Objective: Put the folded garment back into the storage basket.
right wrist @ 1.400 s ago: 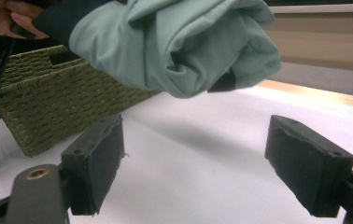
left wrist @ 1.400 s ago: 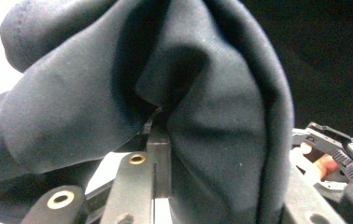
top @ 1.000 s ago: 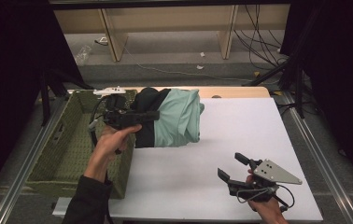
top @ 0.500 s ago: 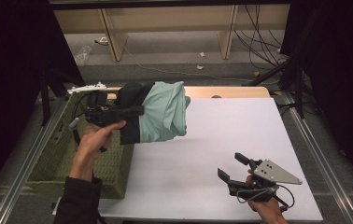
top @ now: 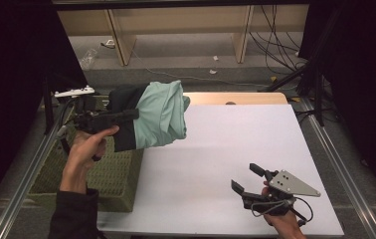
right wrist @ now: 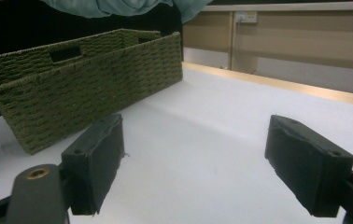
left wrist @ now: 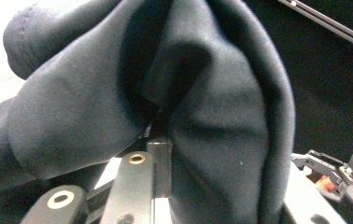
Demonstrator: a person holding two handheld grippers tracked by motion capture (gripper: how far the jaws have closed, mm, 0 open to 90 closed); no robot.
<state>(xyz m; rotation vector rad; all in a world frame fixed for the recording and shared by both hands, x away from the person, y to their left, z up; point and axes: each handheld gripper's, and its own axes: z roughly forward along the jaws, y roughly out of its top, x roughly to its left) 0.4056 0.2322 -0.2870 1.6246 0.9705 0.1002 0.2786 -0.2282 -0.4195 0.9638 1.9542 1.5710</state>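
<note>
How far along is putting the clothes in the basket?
Done: the left gripper is shut on the bundle of clothes and holds it off the table. In hand: the bundle hangs at the basket edge. Left: lowering it in and letting go. The right gripper waits open, empty.

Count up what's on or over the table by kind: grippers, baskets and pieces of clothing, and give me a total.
Hand-held grippers: 2, left hand-held gripper and right hand-held gripper
Baskets: 1, green woven basket
Clothing: 1, mint and dark garment, held bunched up
Total: 4
</note>
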